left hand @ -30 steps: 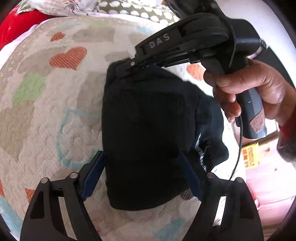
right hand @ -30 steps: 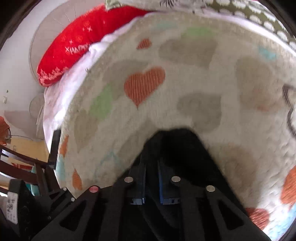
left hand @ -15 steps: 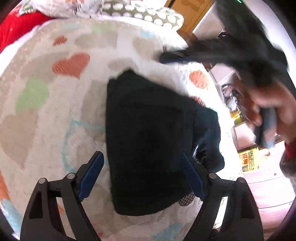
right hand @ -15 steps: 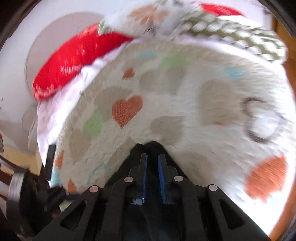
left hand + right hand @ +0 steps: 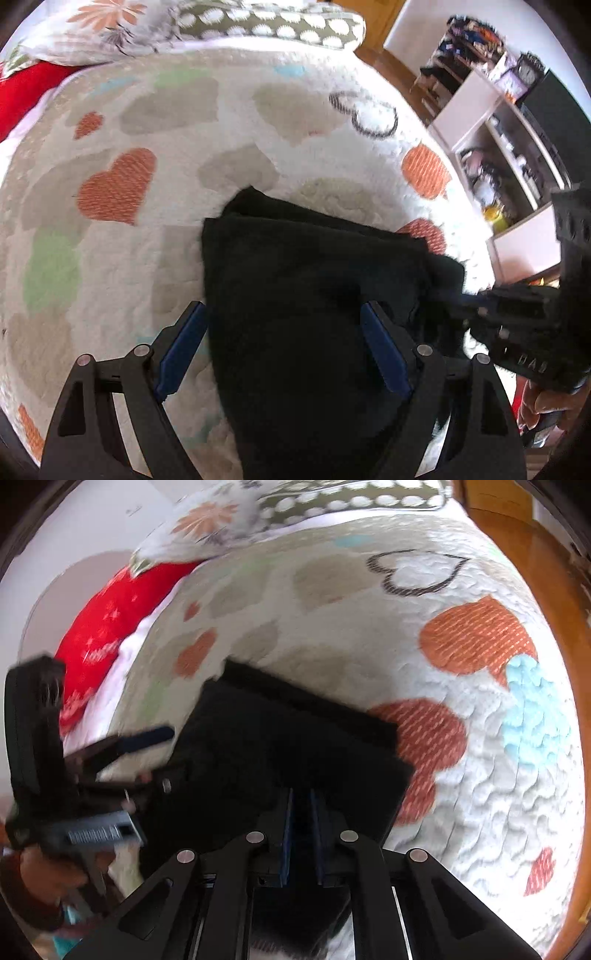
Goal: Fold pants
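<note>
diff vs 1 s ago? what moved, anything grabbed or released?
The right gripper left the far corner of the folded black pants and swung to their near right edge. Its jaws are nearly closed; whether cloth is pinched there is unclear. The left gripper stays open, straddling the pants. The pants remain folded on the heart-patterned quilt.

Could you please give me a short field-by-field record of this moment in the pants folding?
surface: heart-patterned quilt on a bed
garment: black pants, folded into a compact stack on the quilt
left gripper: open, fingers either side of the stack's near end
right gripper: fingers nearly together at the stack's near edge; a hold on cloth cannot be confirmed
bedding: red pillow, spotted pillow
</note>
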`<control>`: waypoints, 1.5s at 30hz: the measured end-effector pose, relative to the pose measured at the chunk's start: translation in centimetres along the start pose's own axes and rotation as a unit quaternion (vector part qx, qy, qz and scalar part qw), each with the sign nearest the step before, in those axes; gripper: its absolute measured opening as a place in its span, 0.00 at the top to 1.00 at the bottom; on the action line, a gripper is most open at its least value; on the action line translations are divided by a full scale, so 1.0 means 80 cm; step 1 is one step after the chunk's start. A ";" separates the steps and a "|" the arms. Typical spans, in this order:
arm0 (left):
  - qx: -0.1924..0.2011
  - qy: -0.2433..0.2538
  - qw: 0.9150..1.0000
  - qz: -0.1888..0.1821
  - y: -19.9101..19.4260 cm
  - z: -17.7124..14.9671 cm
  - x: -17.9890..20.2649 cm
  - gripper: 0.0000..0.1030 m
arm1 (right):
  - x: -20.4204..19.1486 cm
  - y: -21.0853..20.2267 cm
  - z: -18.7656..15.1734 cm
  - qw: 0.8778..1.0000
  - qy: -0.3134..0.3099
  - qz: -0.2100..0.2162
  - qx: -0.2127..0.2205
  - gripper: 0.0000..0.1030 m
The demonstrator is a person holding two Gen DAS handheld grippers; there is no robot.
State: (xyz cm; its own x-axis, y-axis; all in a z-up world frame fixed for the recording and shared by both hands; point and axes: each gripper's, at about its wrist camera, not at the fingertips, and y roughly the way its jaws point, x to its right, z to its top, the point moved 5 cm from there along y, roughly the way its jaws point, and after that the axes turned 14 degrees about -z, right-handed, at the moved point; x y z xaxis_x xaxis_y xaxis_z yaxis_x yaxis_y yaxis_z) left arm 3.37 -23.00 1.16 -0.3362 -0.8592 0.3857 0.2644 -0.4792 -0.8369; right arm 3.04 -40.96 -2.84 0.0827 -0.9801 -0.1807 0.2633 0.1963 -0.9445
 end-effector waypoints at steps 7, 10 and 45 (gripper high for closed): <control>-0.007 -0.008 1.000 0.013 0.008 0.005 0.006 0.18 | 0.008 -0.018 0.000 1.000 0.019 0.017 -0.008 0.88; -0.011 -0.011 1.000 0.020 -0.004 0.001 0.007 0.18 | 0.004 -0.040 -0.002 1.000 0.011 0.009 -0.003 0.82; -0.022 -0.045 0.998 0.030 -0.014 -0.045 0.020 0.16 | 0.034 -0.040 -0.071 0.998 0.063 -0.010 -0.026 0.58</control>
State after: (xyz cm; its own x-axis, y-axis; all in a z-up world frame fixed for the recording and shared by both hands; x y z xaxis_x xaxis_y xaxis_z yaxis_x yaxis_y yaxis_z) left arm -0.75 -23.20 1.32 -0.2368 -0.9002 0.3655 0.2409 -0.4189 -0.8755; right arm -3.05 -44.44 -1.86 -0.0441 -0.9805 -0.1913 0.2137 0.1778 -0.9606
